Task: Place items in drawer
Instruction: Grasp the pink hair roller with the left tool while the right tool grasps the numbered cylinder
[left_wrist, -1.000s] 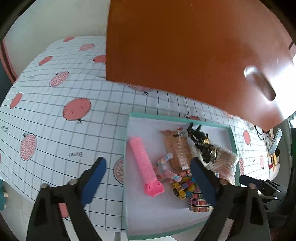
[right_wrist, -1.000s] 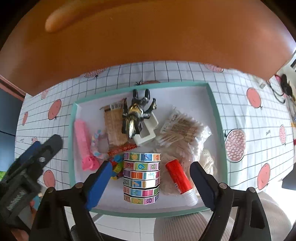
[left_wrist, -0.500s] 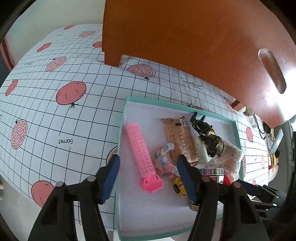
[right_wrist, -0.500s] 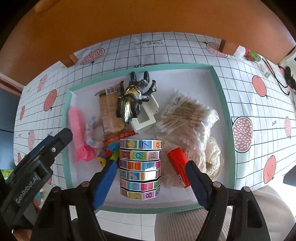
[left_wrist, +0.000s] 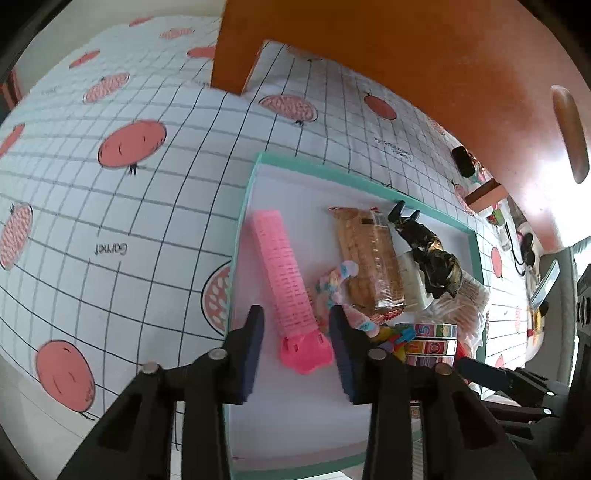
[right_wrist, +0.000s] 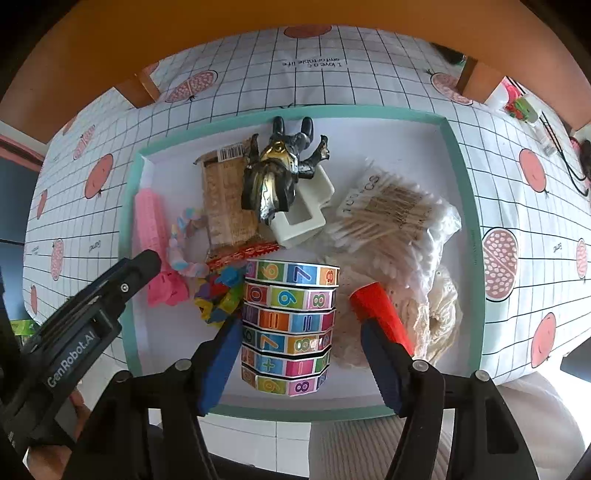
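A teal-rimmed white tray (left_wrist: 240, 236) holds several items. My left gripper (left_wrist: 297, 332) points steeply down at the near end of a pink ribbed clip (left_wrist: 284, 273). Its jaws are closing with that end between them, and a gap still shows on the left side. In the right wrist view my right gripper (right_wrist: 301, 350) hangs straight down over a colourful number cylinder (right_wrist: 290, 317). Those jaws are closing around the cylinder, with space left at the right pad. The left gripper (right_wrist: 144, 264) reaches in beside the pink clip (right_wrist: 149, 221).
Also in the tray (right_wrist: 465, 206): a dark figurine (right_wrist: 275, 177) on a white block (right_wrist: 306, 210), a biscuit packet (right_wrist: 225, 206), a bag of cotton swabs (right_wrist: 391, 218), a red-capped tube (right_wrist: 380, 314) and a pastel bracelet (right_wrist: 181, 243). An orange wooden panel (left_wrist: 406, 55) with a slot handle (left_wrist: 570, 133) overhangs the checked tablecloth (left_wrist: 110, 221).
The left gripper has sunk toward the pink clip and its jaws have narrowed from wide to either side of the clip's end. The right jaws have narrowed around the number cylinder.
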